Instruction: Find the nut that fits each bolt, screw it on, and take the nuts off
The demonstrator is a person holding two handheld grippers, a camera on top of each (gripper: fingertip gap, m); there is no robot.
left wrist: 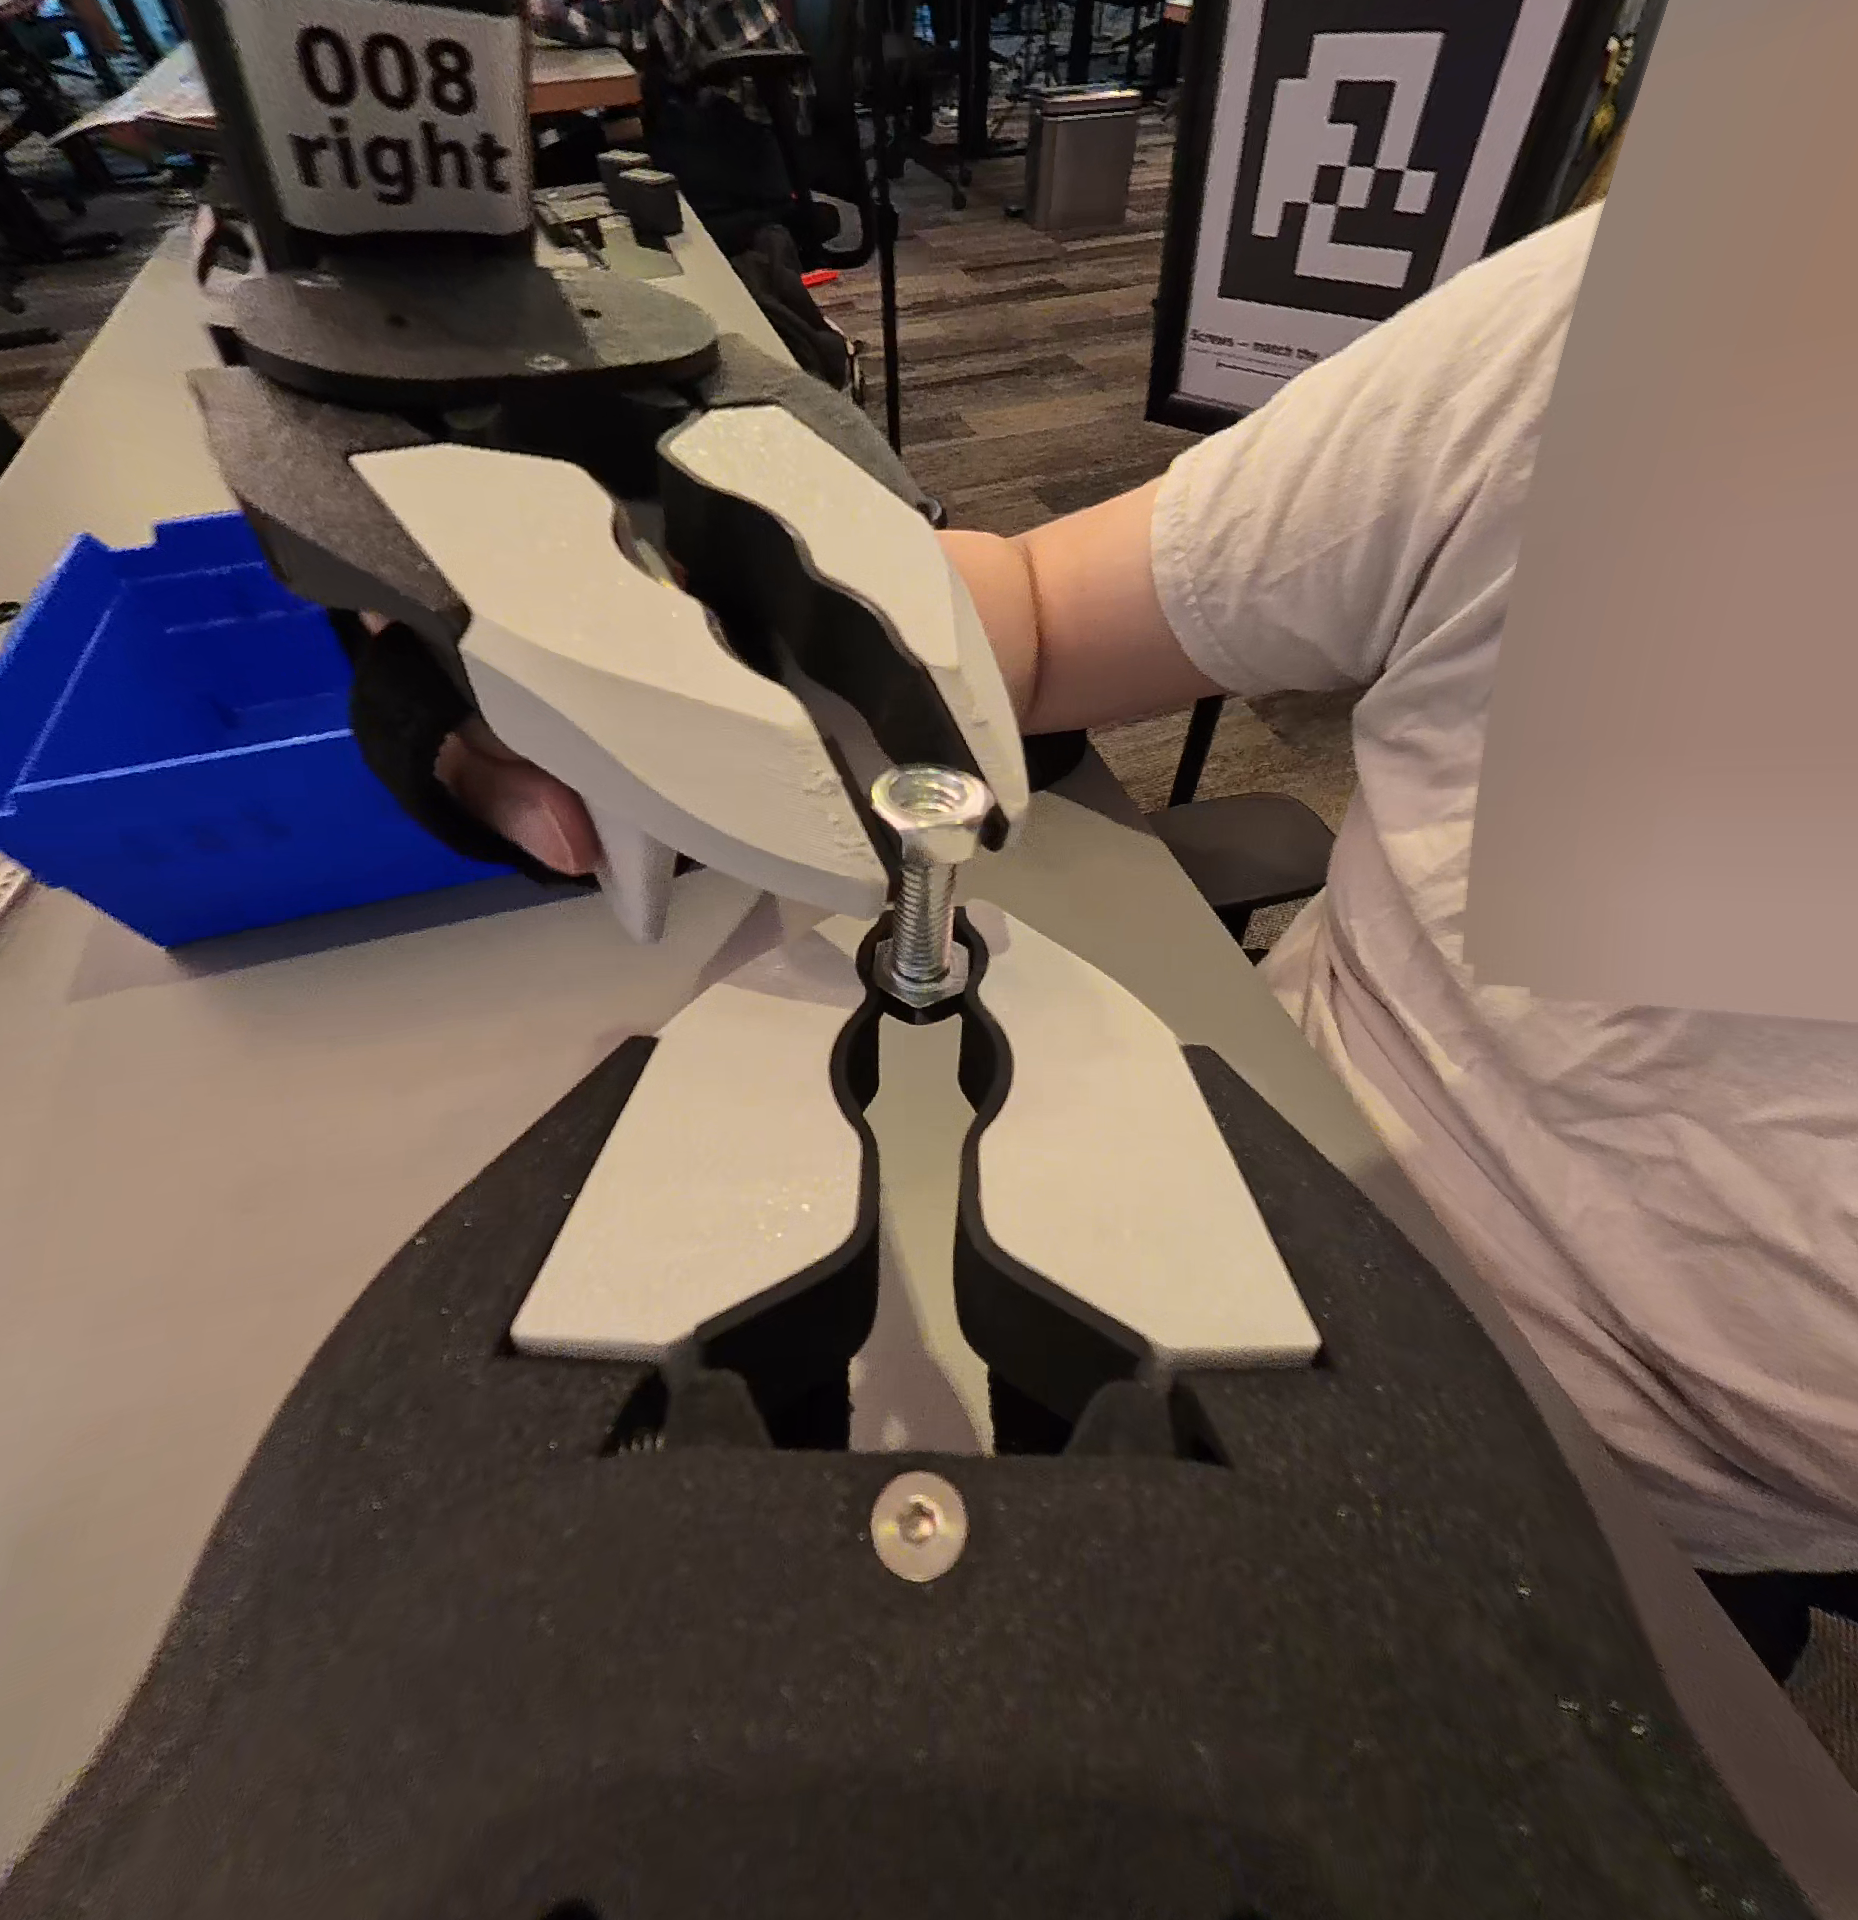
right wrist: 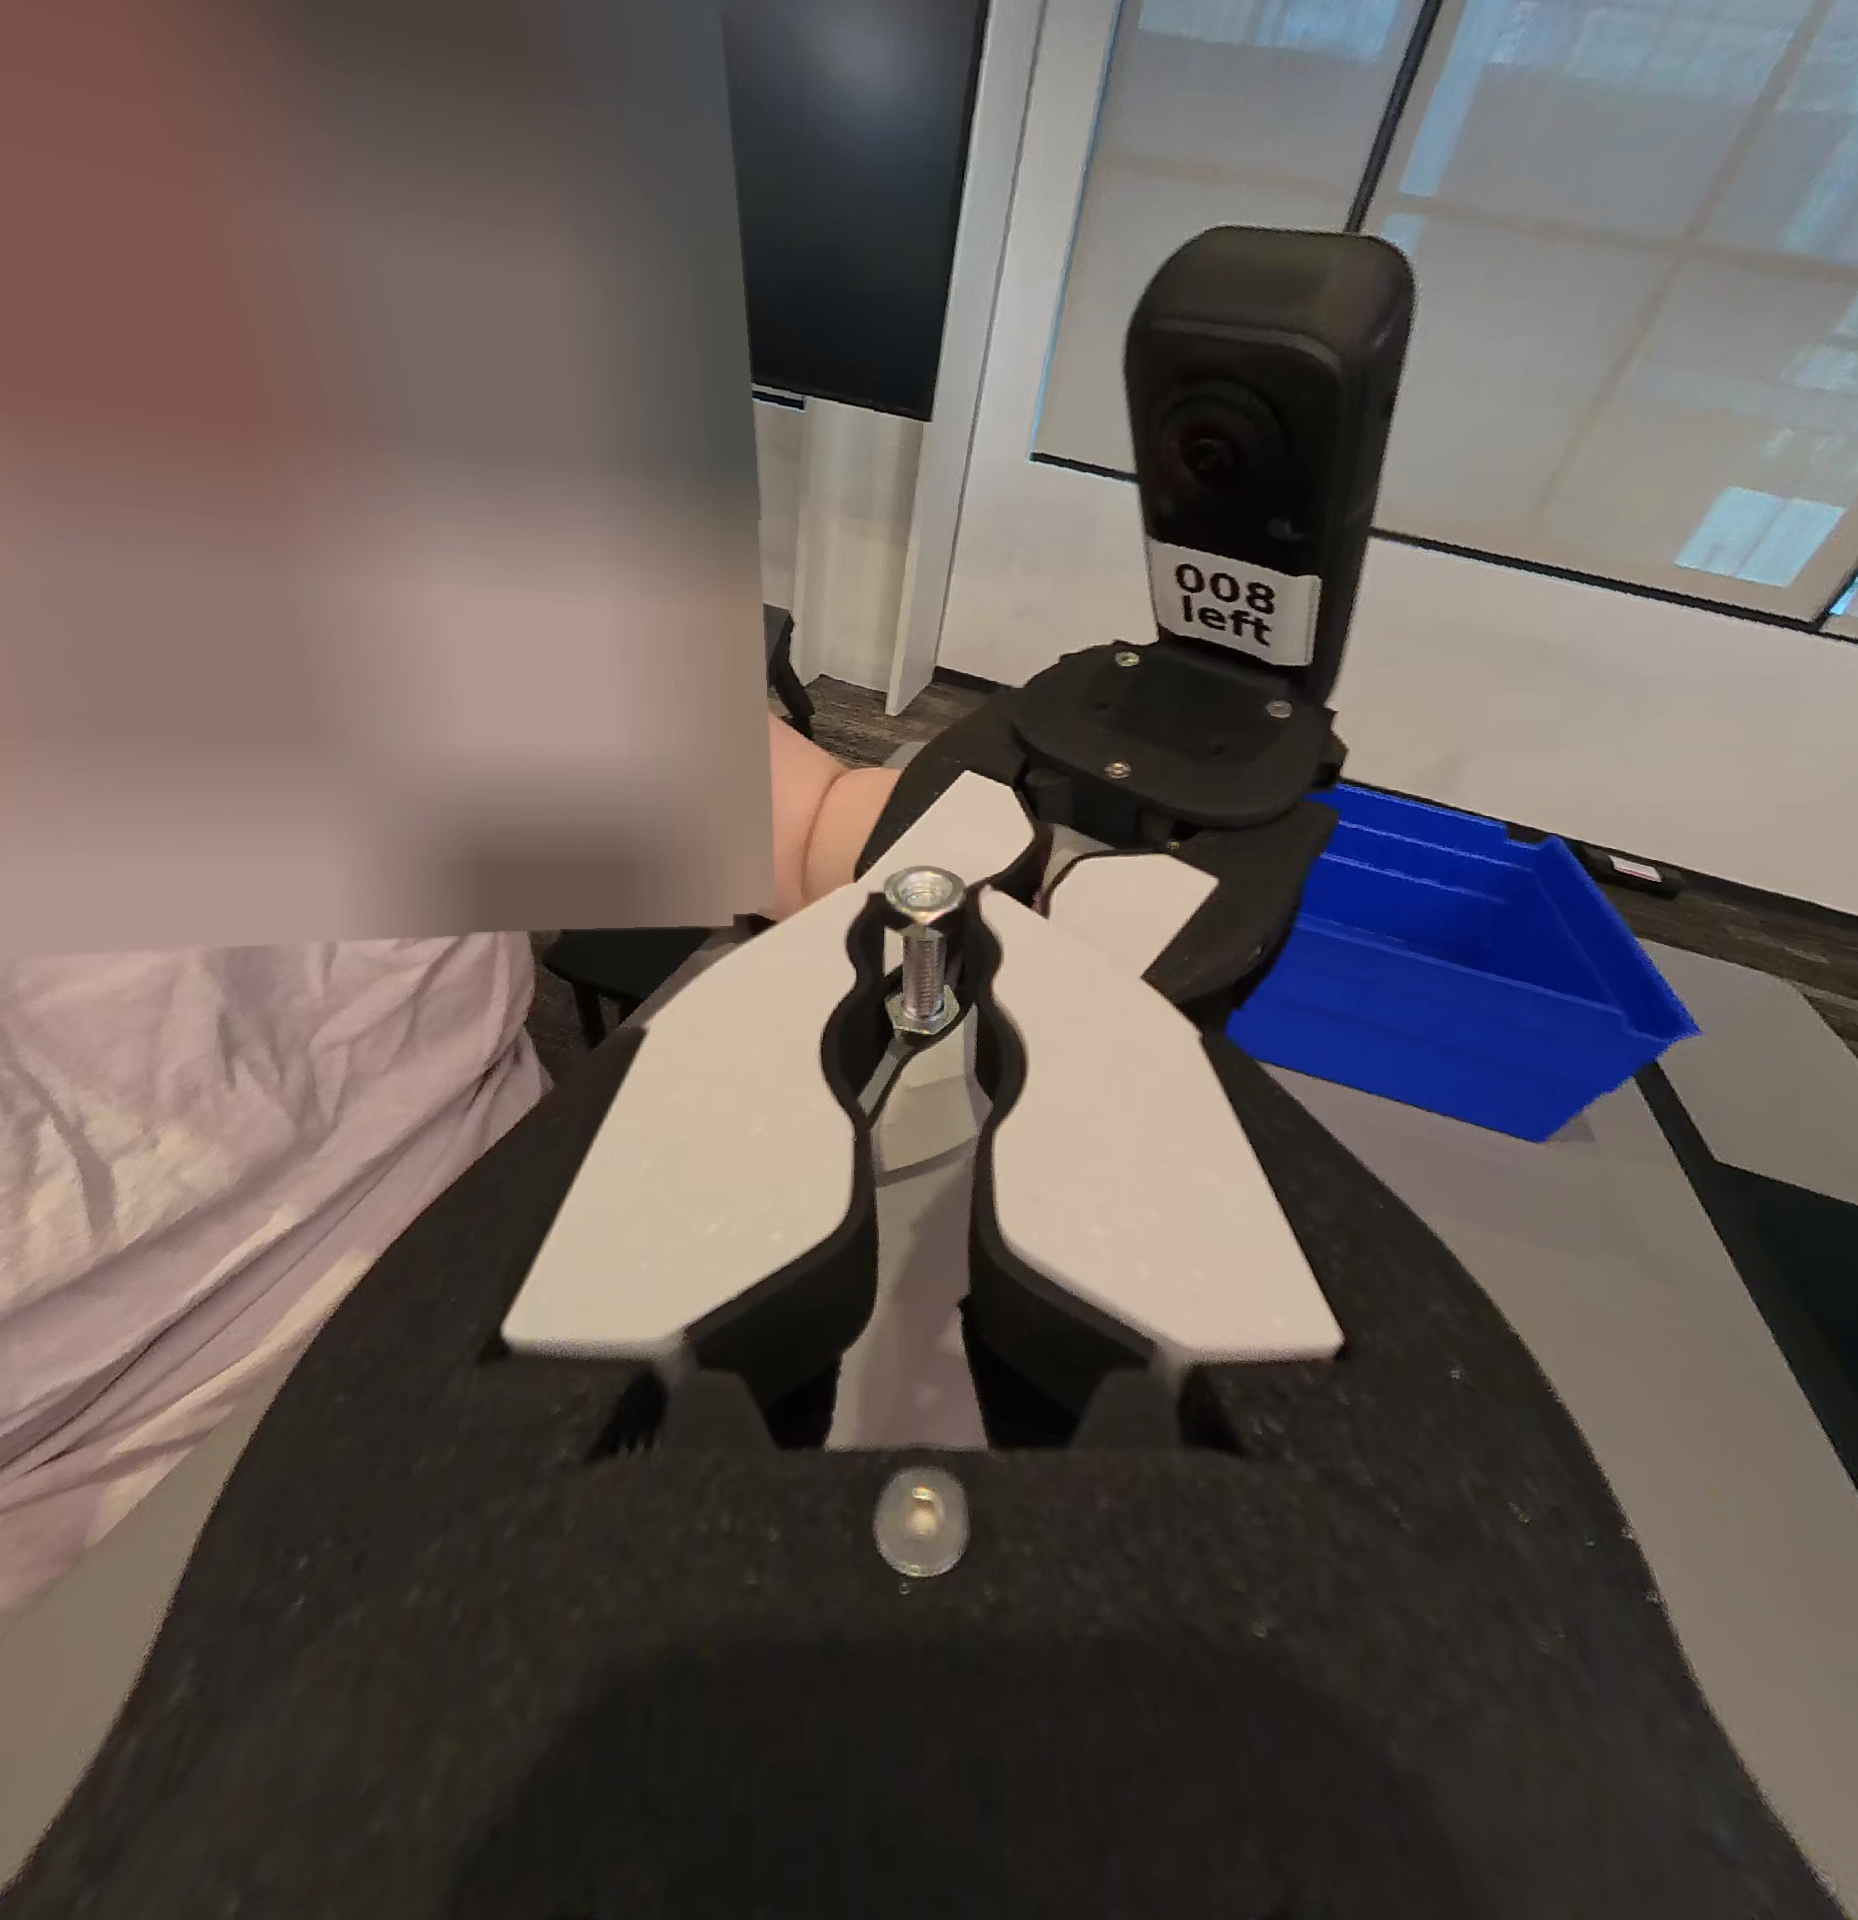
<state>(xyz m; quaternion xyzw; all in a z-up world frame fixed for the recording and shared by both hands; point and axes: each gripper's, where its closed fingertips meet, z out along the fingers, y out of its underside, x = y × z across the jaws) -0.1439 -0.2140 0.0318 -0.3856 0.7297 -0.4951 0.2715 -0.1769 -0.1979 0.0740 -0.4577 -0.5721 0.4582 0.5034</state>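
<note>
A silver hex-head bolt point(left wrist: 920, 914) stands upright between the two grippers, above the grey table point(left wrist: 281, 1143). My right gripper point(left wrist: 935, 821) comes down from the upper left and is shut on the bolt's head point(left wrist: 930, 805). My left gripper point(left wrist: 920, 977) is shut on a small silver nut point(left wrist: 917, 985) threaded low on the bolt's shaft. In the right wrist view, my right gripper point(right wrist: 923, 906) grips the bolt head point(right wrist: 923, 896), and the nut point(right wrist: 920, 1016) shows lower down in the gap between its fingers, where the left gripper point(right wrist: 920, 1029) reaches in from the far side.
A blue plastic bin point(left wrist: 177, 727) stands on the table to the left, and it shows at the right in the right wrist view point(right wrist: 1424, 997). A person in a white shirt point(left wrist: 1527, 1039) sits at the table's edge. A black-and-white marker board point(left wrist: 1351, 156) stands behind. Spacing between my two grippers at the tips: around 5 centimeters.
</note>
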